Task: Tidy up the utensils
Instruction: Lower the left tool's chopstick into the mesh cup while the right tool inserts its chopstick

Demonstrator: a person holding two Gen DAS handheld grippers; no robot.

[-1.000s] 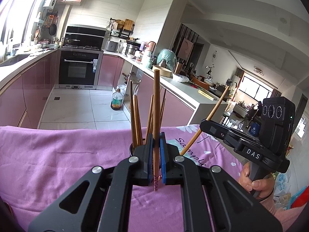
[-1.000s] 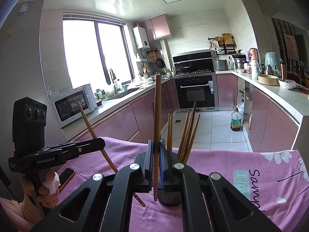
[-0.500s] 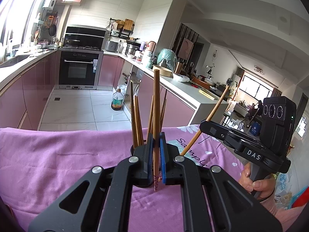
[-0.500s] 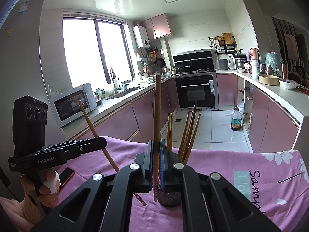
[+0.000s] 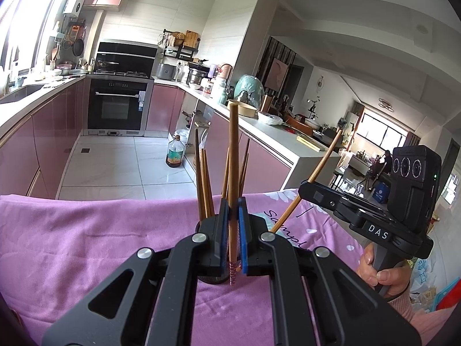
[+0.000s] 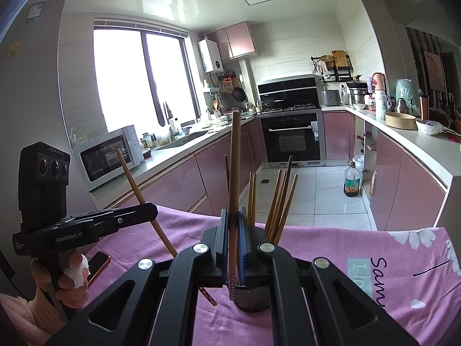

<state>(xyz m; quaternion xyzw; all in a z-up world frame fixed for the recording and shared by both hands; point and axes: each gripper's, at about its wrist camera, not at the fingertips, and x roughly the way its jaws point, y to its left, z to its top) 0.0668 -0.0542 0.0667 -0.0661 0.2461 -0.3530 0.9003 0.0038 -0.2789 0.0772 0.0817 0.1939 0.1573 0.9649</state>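
- The left gripper [image 5: 233, 239] is clamped tight on one brown chopstick [image 5: 233, 173], which stands nearly upright between the blue pads, its patterned tip poking out below the jaws.
- The right gripper [image 6: 234, 245] is likewise closed on its own chopstick [image 6: 234, 190], also held upright; seen from the left wrist view, that stick leans at a slant across the gripper's nose.
- A dark mesh holder [image 6: 252, 298] stands on the purple cloth [image 6: 331, 248] that covers the counter, directly ahead of both grippers and near the counter's far edge. Several more chopsticks [image 6: 278, 201] already fan out of it.
- A phone [image 6: 98, 262] lies flat on the cloth towards the counter's left edge, just beside the person's left hand [image 6: 72, 282].
- Handling, as a judgement: the sticks look light, stiff and slender, likely wood or bamboo, so little squeeze is needed. They are smooth and round, so a stick may pivot between the pads if knocked.
- Both grips sit low on the shaft, close to the patterned tip. That leaves a long free end above, which could swing into the sticks in the holder.
- For the drop, each tip probably needs to sit over the holder's mouth before the pads let go, and the holder itself looks light enough to tip if nudged.
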